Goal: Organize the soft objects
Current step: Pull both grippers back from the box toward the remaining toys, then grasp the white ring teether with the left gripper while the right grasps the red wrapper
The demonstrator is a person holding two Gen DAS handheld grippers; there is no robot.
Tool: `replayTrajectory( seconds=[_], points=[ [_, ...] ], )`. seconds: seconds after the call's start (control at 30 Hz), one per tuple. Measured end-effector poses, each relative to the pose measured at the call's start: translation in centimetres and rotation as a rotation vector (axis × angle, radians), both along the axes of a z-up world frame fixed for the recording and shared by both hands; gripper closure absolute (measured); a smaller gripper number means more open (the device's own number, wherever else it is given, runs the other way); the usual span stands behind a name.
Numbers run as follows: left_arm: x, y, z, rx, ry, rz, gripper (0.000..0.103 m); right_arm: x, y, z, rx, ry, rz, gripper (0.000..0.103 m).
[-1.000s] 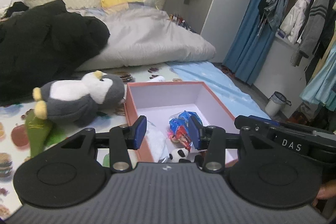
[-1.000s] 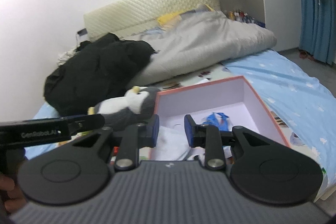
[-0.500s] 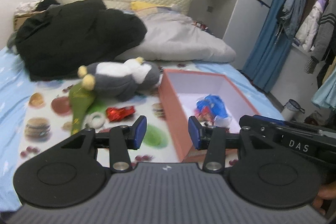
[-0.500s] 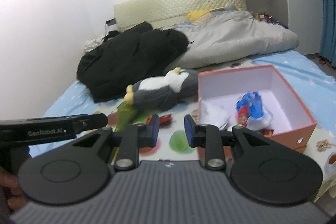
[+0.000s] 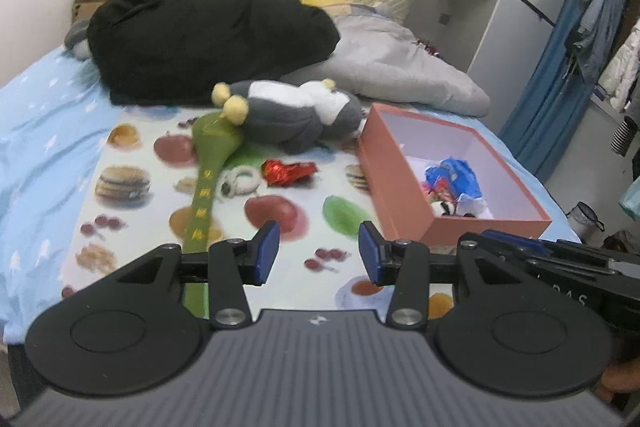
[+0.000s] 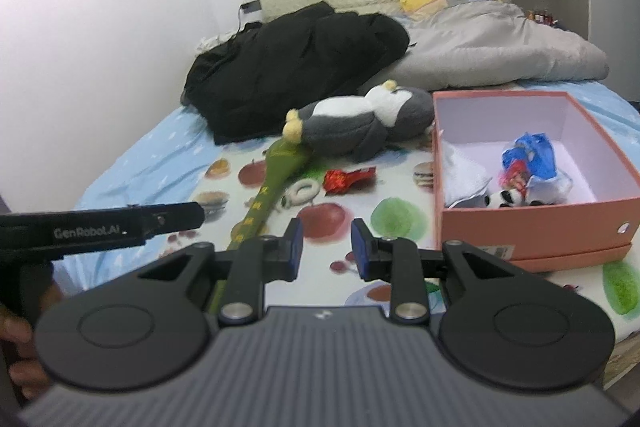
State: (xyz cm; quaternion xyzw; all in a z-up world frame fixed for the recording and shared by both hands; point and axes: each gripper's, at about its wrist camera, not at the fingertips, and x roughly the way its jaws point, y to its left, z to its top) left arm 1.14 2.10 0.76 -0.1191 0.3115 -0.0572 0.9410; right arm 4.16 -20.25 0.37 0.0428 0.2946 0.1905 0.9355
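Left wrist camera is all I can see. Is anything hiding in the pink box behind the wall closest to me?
Observer: Yes. The right wrist view shows a white cloth crumpled inside the pink box, against that wall.
Kid: Is there anything on the outside of the box?
Observer: Its short end wall has a small round hole near the corner.
Kid: Is the other gripper holding a toy?
Observer: No. The right gripper is open, with nothing between its fingers.
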Motion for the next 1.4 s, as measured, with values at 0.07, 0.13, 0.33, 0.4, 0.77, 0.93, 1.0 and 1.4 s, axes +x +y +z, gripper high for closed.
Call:
replayTrajectory(
  seconds=[0.07, 0.13, 0.33, 0.4, 0.77, 0.93, 1.0, 1.4],
  points=[
    [0.1, 0.2, -0.5, 0.001, 0.015, 0.005, 0.053, 0.1, 0.3, -0.4, 0.001, 0.010, 0.004, 0.072],
    [0.3, 0.2, -0.9, 0.010, 0.027, 0.008, 0.053, 0.1, 0.6, -0.5, -0.001, 0.011, 0.005, 0.072],
    [1.0, 0.0, -1.6, 0.028, 0.035, 0.023, 0.053, 0.1, 0.1, -1.1, -0.001, 0.014, -0.003, 0.072],
    [1.3, 0.2, -1.9, 0.023, 0.031, 0.032, 0.053, 0.1, -0.1, -1.2, 0.005, 0.013, 0.001, 0.072],
    [3.6, 1.5, -5.6, 0.010, 0.075, 0.066, 0.052, 1.0, 0.6, -2.7, 0.008, 0.008, 0.024, 0.054],
    [6.7, 2.3, -7.6, 0.041, 0.087, 0.075, 0.048, 3.7, 1.8, -4.0, -0.001, 0.022, 0.050, 0.054],
    [8.2, 2.5, -8.3, 0.066, 0.091, 0.075, 0.048, 5.2, 2.5, -4.6, -0.012, 0.034, 0.056, 0.054],
    [17.7, 2.5, -11.9, 0.197, 0.091, -0.013, 0.048, 14.5, 5.4, -8.1, -0.044, 0.110, 0.052, 0.054]
  ],
)
